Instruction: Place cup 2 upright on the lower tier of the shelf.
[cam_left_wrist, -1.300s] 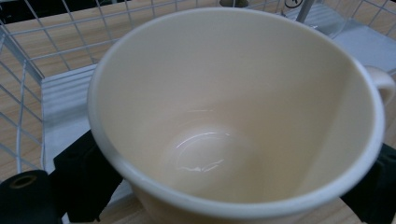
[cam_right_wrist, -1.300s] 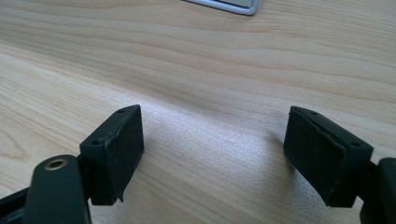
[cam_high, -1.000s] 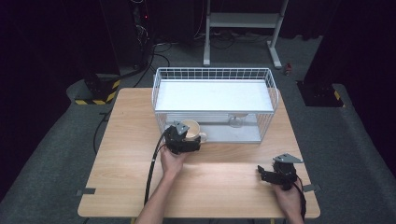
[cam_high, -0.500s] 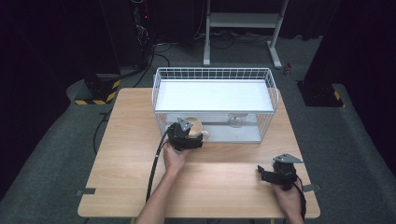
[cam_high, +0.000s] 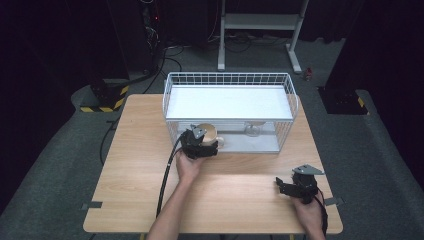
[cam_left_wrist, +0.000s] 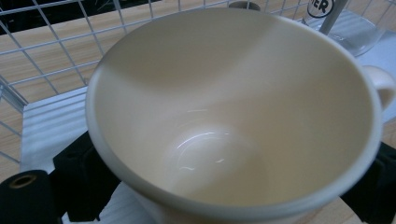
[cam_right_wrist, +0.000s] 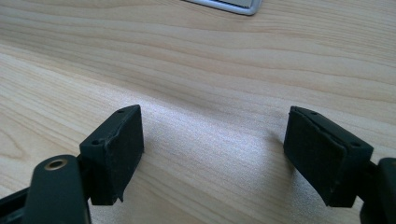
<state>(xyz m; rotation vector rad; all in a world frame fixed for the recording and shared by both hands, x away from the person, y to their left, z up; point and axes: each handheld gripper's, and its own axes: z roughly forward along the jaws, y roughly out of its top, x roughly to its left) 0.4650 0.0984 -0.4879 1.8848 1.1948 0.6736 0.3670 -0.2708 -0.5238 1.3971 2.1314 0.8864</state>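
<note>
cream cup (cam_left_wrist: 233, 116) sits clamped in my left gripper (cam_high: 200, 146), just at the front of the wire basket (cam_high: 172, 90). i should keep it level and lift the rim clear of the wires. my right gripper (cam_right_wrist: 212, 156) rests released on the bench (cam_right_wrist: 210, 56).

dark room, grey carpet floor (cam_high: 60, 165), metal stand (cam_high: 260, 30)

Hand-held gripper (cam_right_wrist: 212, 154) jaws apart, bare wooden table (cam_right_wrist: 210, 70)
</note>
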